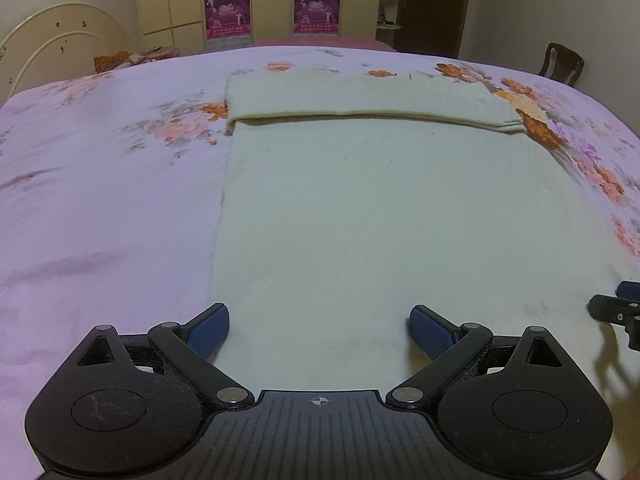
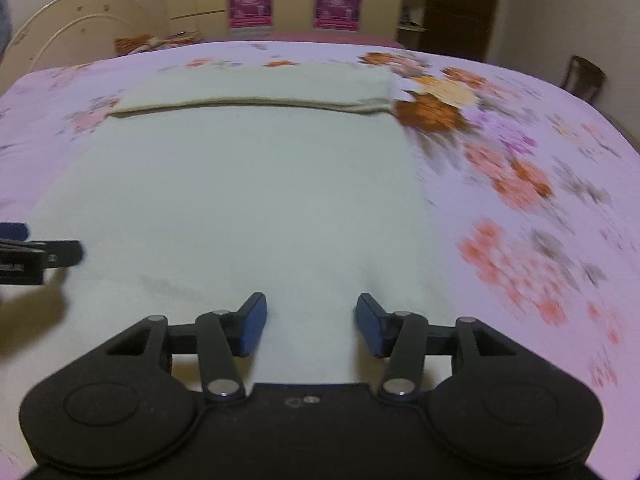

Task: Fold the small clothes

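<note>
- Pale cream knit garment (image 1: 380, 208) lay flat on the floral lilac bed sheet (image 1: 100, 200), far edge folded over
- Left claw (image 1: 319, 330) and right claw (image 2: 311, 322) hovered spread, empty
- Pinching both near corners evenly would suit

A pale cream garment (image 1: 360, 208) lies flat on the floral bed sheet (image 1: 100, 184), its far edge folded over into a band. The left claw (image 1: 319, 330) stands open over the garment's near edge, gripping nothing. At the garment's right, what seems the right claw (image 1: 618, 308) shows partly.

Left tool (image 1: 319, 330) jaws spread wide, right tool (image 2: 311, 322) jaws parted — nothing between, both angled downward
</note>
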